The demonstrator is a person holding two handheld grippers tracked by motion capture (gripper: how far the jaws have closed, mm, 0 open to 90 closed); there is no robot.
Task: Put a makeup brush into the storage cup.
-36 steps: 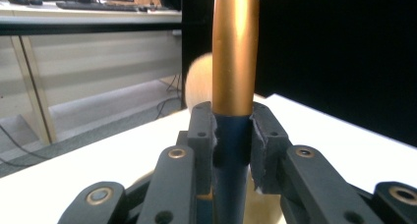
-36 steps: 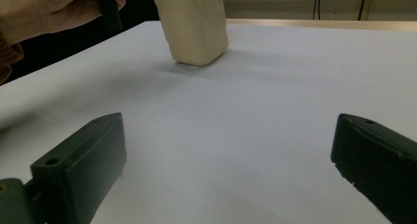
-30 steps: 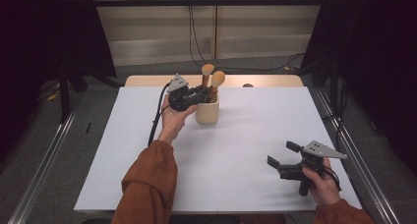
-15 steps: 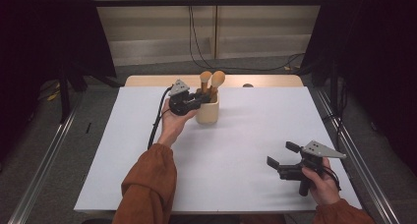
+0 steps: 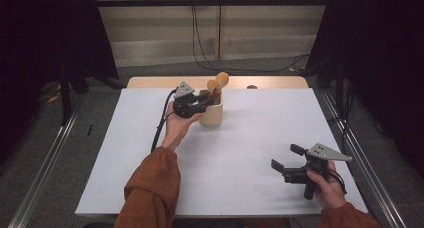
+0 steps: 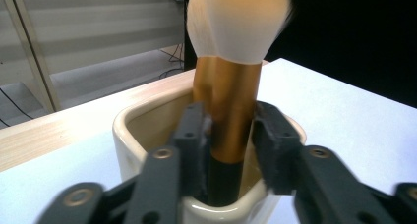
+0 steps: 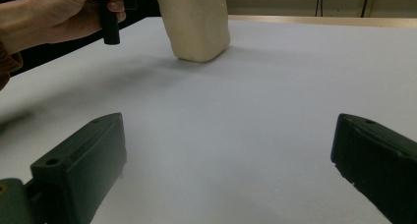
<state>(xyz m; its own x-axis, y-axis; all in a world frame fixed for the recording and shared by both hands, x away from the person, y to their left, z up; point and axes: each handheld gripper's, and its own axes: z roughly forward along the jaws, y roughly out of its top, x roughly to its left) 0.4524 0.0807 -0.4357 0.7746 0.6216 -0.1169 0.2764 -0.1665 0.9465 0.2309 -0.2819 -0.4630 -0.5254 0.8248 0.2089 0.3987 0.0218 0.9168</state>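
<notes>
**Brush in cream holder as left jaws eased apart**

Tabletop (image 5: 235, 153), white and broad, carried a cream ceramic holder (image 5: 212, 113) toward its far side, near the wooden edge strip. Two makeup brushes stood in the holder; the one between the left jaws was a makeup brush (image 6: 230, 86) with a gold ferrule, a black handle and a pale bristle head, upright inside the rim. The left gripper (image 5: 200, 102) reached over the holder from its left. Its jaws had just been opening: the brush was between them, the left pad seemingly touching the ferrule and the right pad just clear of it. The right gripper (image 5: 290, 160) hovered low at the near right, well apart from the holder, its jaws spread wide with nothing between them.
</notes>
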